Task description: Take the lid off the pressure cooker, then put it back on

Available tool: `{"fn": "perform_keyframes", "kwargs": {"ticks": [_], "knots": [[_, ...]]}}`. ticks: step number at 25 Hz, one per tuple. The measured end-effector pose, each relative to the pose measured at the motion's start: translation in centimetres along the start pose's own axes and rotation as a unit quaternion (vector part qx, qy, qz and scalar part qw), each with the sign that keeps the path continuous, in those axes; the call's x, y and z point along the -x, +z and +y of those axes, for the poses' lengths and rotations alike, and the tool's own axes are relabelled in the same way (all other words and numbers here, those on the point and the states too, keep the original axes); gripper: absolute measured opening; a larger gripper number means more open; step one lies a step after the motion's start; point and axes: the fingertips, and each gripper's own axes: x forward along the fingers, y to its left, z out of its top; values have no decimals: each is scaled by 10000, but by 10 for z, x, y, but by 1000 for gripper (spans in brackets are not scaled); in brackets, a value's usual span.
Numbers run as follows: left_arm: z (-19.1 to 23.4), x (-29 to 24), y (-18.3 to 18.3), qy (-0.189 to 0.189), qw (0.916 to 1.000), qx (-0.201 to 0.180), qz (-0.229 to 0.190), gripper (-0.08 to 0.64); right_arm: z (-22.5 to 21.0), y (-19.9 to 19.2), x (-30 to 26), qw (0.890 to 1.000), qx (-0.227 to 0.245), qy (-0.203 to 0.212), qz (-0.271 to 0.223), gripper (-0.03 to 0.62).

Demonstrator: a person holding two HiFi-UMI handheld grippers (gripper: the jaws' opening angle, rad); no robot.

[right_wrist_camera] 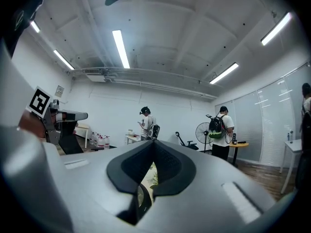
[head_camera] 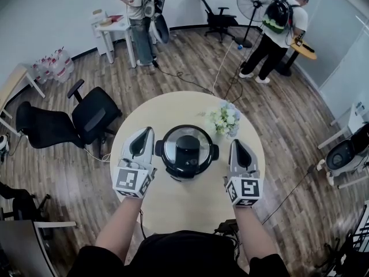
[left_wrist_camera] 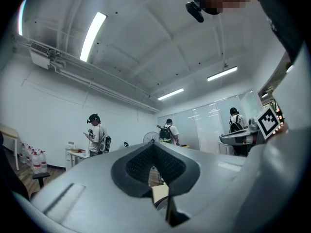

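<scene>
The pressure cooker (head_camera: 187,153) stands at the middle of the round surface (head_camera: 190,209), its lid (head_camera: 174,145) on. The left hand-held gripper (head_camera: 145,133) and right hand-held gripper (head_camera: 237,144) flank it, both closed and empty.

I noted the black pressure cooker (head_camera: 185,174) standing upright near the middle of the round table (head_camera: 184,209); its shiny lid (head_camera: 187,148), with a black centre handle, sat closed on top.

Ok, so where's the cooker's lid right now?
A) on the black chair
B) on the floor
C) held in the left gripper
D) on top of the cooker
D: the lid sits on the pressure cooker on the round table, while the left gripper and right gripper flank it, jaws shut on nothing.
</scene>
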Motion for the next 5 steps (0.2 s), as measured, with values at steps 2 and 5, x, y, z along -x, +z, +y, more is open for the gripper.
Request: {"fn": "perform_keyframes", "kwargs": {"ticks": [2, 5], "knots": [[1, 1, 0, 1, 10000, -24, 8, 0, -1, 1, 1, 10000, 20, -27, -9, 6], [1, 3, 1, -5, 10000, -77, 17, 0, -4, 2, 3, 10000, 53, -76, -10, 6]]}}
